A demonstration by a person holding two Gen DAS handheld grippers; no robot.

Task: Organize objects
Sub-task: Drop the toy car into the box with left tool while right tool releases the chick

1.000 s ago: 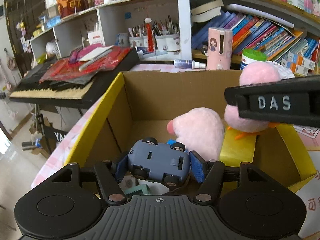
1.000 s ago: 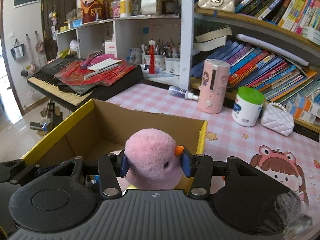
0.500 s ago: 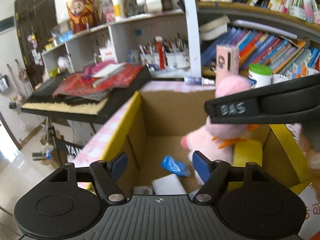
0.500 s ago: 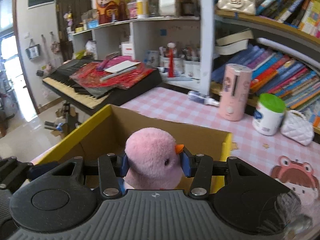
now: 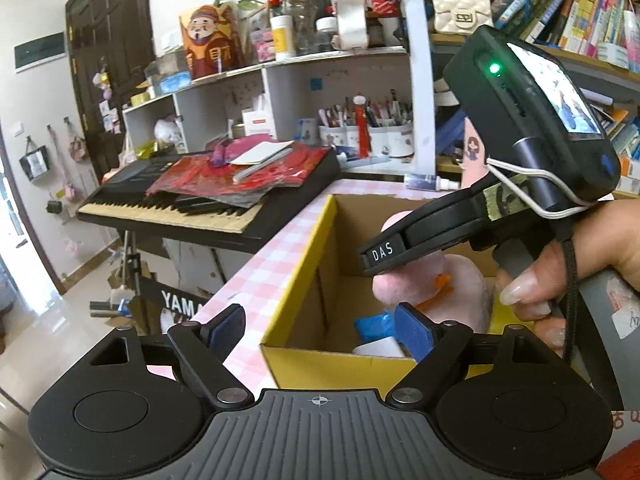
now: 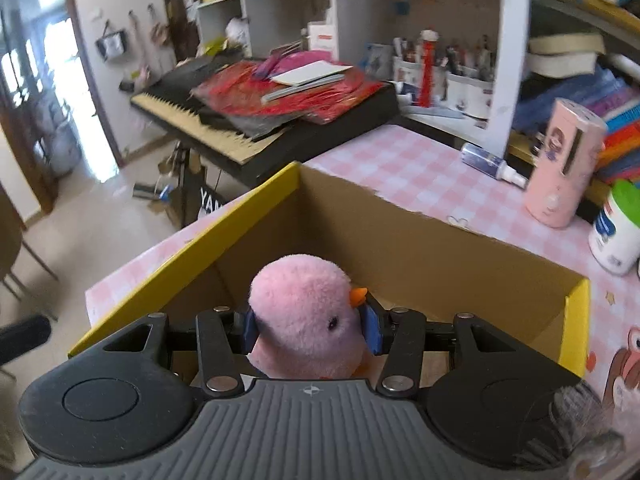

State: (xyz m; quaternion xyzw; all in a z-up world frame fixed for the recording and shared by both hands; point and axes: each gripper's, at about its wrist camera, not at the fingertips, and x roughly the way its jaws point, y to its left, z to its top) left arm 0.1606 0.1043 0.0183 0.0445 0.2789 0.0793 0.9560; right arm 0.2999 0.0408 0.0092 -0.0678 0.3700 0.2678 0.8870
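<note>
A cardboard box with yellow flaps point(image 5: 298, 272) point(image 6: 400, 248) stands on the pink checked table. My right gripper point(image 6: 310, 328) is shut on a pink plush chick point(image 6: 304, 316) and holds it over the box's open top; the chick also shows in the left wrist view point(image 5: 460, 280). My left gripper point(image 5: 320, 330) is open and empty, back at the box's near left corner. Inside the box lie a blue object point(image 5: 372, 326) and a white object point(image 5: 380, 348). The toy car is hidden.
A keyboard piled with red papers point(image 5: 224, 192) stands left of the table. Behind the box are a pink cylinder point(image 6: 560, 164), a small spray bottle point(image 6: 492, 164) and a green-lidded tub point(image 6: 618, 228). Shelves with books and pen cups point(image 5: 368, 136) line the back.
My left gripper opened, let the blue toy car go over the box, and drew back to the left. My right gripper brought the pink chick over the box.
</note>
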